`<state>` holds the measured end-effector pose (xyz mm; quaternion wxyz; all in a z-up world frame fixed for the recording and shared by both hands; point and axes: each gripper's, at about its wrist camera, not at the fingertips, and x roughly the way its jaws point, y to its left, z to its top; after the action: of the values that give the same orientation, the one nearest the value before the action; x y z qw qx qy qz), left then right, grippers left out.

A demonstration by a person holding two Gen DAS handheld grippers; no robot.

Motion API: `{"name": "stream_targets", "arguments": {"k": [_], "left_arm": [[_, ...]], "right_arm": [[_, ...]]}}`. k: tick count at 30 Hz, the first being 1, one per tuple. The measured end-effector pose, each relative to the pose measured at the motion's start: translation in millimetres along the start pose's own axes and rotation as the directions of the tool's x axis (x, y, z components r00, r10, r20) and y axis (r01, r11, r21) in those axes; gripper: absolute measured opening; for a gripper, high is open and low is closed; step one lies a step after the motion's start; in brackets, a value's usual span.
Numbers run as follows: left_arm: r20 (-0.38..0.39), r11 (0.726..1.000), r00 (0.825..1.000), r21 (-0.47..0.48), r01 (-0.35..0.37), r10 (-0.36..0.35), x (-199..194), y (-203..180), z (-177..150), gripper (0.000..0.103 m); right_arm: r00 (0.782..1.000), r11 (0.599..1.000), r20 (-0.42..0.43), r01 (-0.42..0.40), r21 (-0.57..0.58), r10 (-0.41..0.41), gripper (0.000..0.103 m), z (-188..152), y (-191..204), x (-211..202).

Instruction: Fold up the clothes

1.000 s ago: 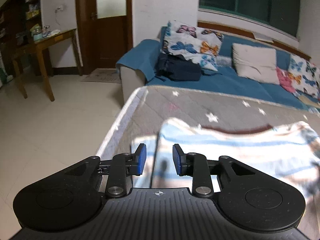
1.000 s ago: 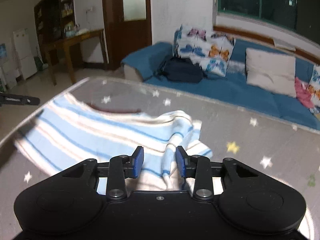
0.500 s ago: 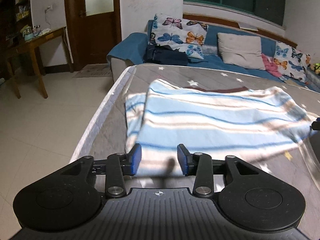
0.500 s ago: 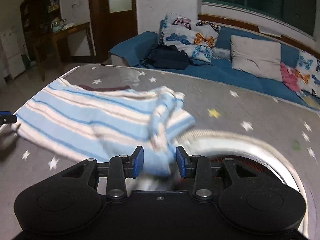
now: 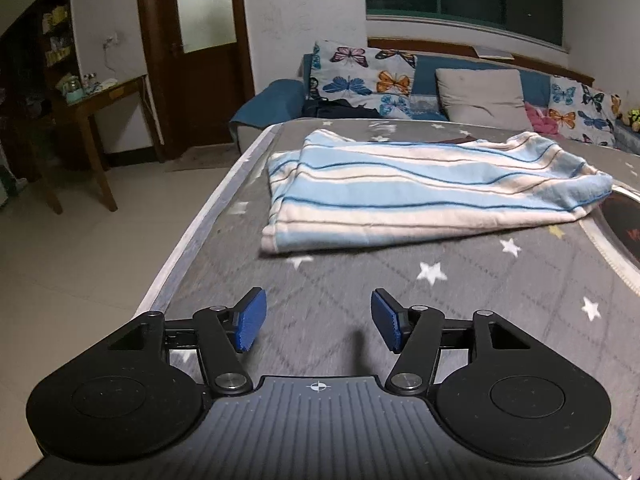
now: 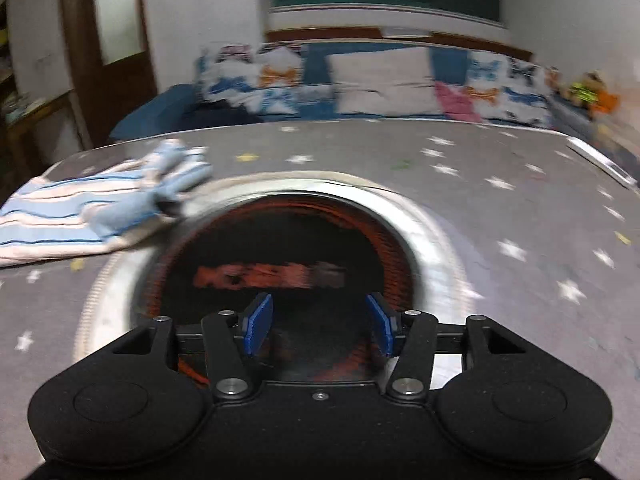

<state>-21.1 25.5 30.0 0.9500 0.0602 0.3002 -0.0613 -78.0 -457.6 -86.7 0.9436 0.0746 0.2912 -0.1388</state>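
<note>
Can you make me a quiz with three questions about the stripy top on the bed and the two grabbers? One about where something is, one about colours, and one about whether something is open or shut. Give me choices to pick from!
1. Where does the blue-and-white striped knitted top lie?
A. on the grey star-patterned bed cover
B. on the floor
C. on the wooden side table

2. What colour are the pads on the fingers of the left gripper?
A. red
B. blue
C. yellow

3. How does the right gripper stand?
A. shut on the top
B. shut on nothing
C. open and holding nothing

Answers:
1 A, the top is spread on the star cover, far ahead of the left gripper.
2 B, both pads show bright blue.
3 C, its fingers stand wide apart with only the round dark patch of the cover between them.
</note>
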Motion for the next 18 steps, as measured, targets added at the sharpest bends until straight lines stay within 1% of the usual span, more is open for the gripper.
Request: {"name": "stream_targets", "arguments": {"k": [3,5,7,9,12,14,17,18], "left_arm": [[-0.002,1.000,1.000,-0.010,-0.022,0.022,-0.7,3.5,-4.2,0.060],[-0.013,0.999,1.000,-0.027,-0.022,0.022,-0.1,6.5,-6.7,0.060],[-0.016,0.999,0.999,-0.039,-0.028,0.028,0.3,8.6,-9.4,0.060],[-0.016,0.998,0.999,-0.040,-0.038,0.038,1.6,9.4,-12.8,0.060],[-0.029,0.998,0.999,-0.054,-0.038,0.036,3.4,11.9,-19.1,0.061],[-0.023,0.997,0.999,-0.065,-0.038,0.036,3.8,13.6,-21.3,0.064],[-0.009,0.996,0.999,-0.079,-0.045,0.044,4.1,15.2,-25.0,0.071],[-0.009,0.995,0.999,-0.084,-0.049,0.048,4.6,16.0,-25.8,0.075]], "right_arm": [[1.000,1.000,-0.001,0.016,0.017,-0.016,0.057,-6.2,-11.8,-3.1],[1.000,1.000,0.006,0.021,0.019,-0.021,0.059,-9.2,-16.6,-5.9],[1.000,0.999,0.010,0.028,0.022,-0.028,0.066,-11.7,-20.2,-5.5],[0.999,0.999,0.015,0.042,0.027,-0.043,0.069,-15.6,-25.7,-4.3],[0.999,0.998,0.010,0.051,0.047,-0.051,0.070,-19.0,-33.2,-2.2],[0.999,0.997,0.010,0.047,0.055,-0.048,0.072,-21.3,-37.3,-0.7],[0.999,0.998,0.020,0.024,0.051,-0.025,0.080,-23.9,-38.0,1.3],[1.000,0.998,0.023,0.016,0.054,-0.017,0.086,-24.6,-37.8,1.7]]}}
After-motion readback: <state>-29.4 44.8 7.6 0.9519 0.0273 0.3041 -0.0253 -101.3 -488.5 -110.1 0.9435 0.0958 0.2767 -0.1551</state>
